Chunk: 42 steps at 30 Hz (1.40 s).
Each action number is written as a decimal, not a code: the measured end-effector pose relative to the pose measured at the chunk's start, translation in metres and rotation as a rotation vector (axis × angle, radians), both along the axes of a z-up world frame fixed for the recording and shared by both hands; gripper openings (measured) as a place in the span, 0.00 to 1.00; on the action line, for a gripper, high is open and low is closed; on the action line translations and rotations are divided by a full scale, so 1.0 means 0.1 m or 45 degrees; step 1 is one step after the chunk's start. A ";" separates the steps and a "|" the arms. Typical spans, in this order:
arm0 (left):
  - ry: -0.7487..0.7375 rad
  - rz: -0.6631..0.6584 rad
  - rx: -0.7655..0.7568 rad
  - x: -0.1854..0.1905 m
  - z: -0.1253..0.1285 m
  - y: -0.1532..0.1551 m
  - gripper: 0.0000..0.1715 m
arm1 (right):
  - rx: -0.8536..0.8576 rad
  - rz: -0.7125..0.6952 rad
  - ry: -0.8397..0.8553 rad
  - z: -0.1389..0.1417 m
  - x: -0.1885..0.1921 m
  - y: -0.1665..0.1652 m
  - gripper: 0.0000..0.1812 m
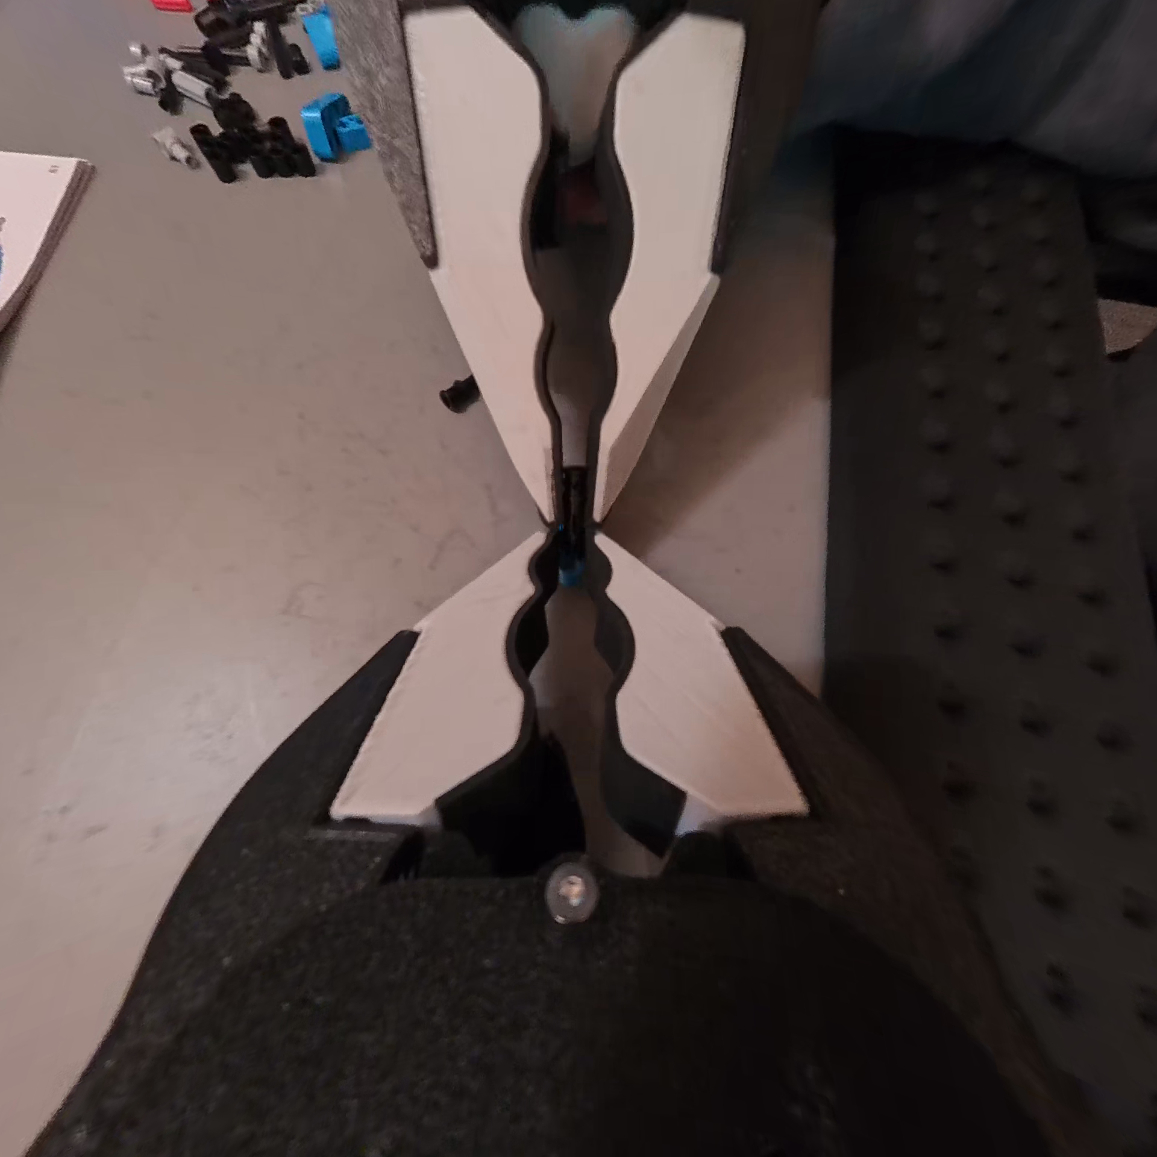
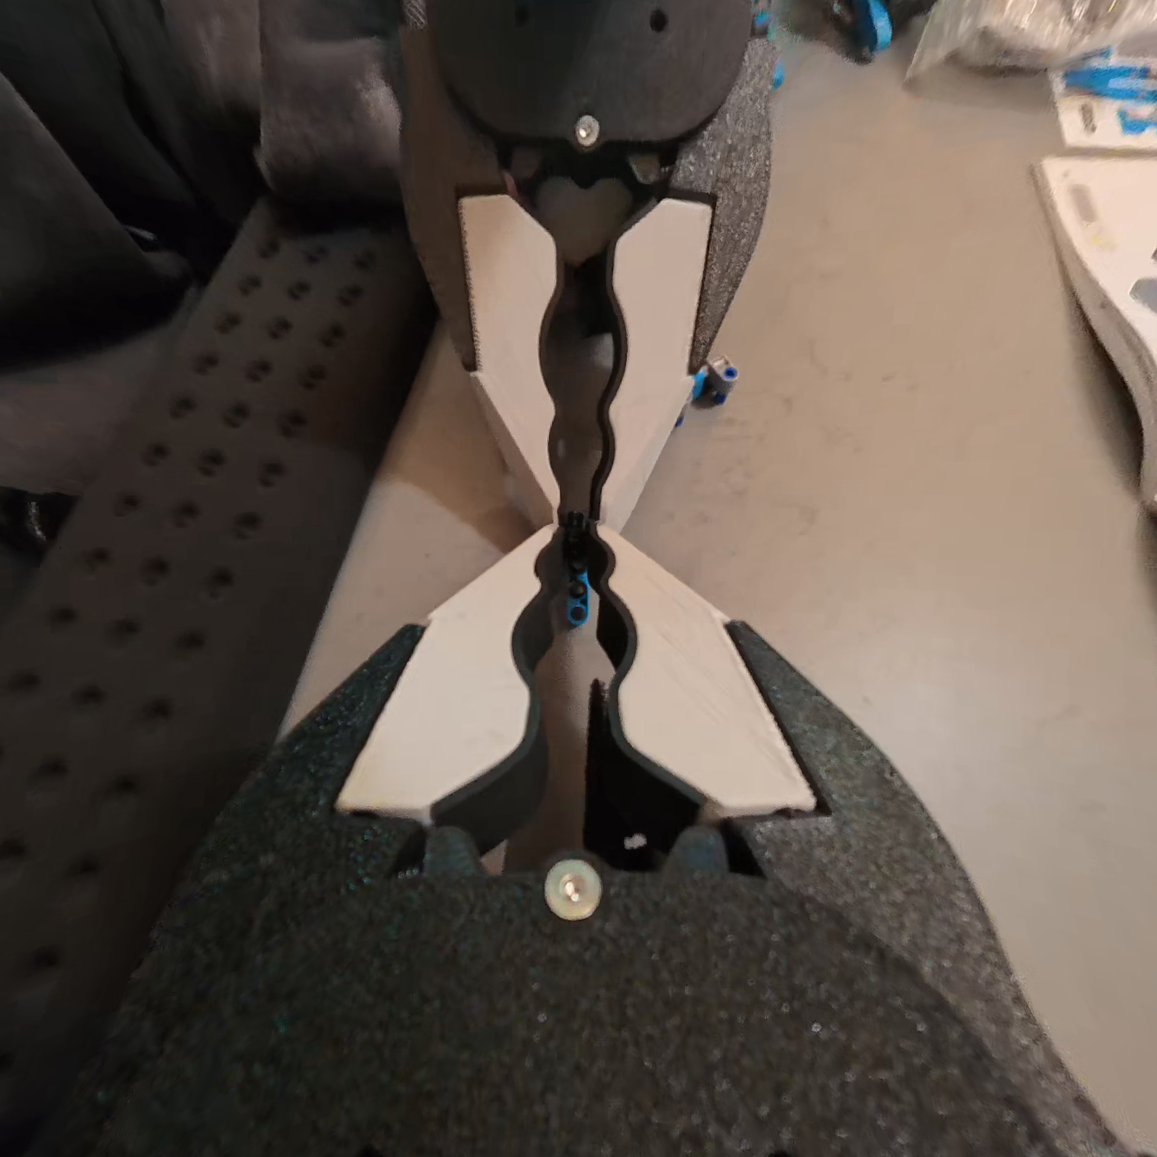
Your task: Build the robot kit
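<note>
Two grippers meet tip to tip above the grey bench (image 1: pixel 219 501); left gripper (image 1: pixel 573 545) and right gripper (image 2: pixel 579 545) each have jaws narrowed onto one slim black-and-blue pinned beam assembly (image 2: pixel 576 576), its long axis running along both finger lines. A joining step seems in hand; steady alignment matters.

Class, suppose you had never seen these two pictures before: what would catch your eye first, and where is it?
Two white-fingered claws meet tip to tip mid-frame: the left claw and the right claw, both pinching one small black and blue part above the grey tabletop. Next, the heap of black, silver and blue parts at the upper left of the left wrist view, and the dark perforated board along the table's edge.
</note>
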State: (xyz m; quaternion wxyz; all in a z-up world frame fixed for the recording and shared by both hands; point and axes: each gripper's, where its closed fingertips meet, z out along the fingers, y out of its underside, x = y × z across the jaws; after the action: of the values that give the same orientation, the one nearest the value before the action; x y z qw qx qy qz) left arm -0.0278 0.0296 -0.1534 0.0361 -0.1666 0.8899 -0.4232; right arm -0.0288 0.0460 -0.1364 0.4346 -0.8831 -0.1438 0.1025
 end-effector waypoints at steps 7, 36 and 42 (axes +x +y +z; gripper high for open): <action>0.003 -0.032 0.058 -0.04 -0.07 -0.02 0.04 | -0.258 -0.087 -0.067 0.03 0.09 -0.35 0.03; 0.087 -0.032 0.032 -0.04 -0.07 -0.01 0.04 | -0.771 0.068 -0.319 -0.14 0.01 -0.25 0.03; 0.124 -0.029 0.019 -0.04 -0.07 -0.01 0.04 | -0.745 0.094 -0.347 -0.15 0.02 -0.27 0.03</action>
State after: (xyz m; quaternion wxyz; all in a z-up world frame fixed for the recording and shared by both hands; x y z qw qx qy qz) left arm -0.0313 0.0285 -0.1605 -0.0108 -0.1767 0.8956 -0.4082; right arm -0.0271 0.0192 -0.1512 0.1353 -0.9703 -0.1971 0.0362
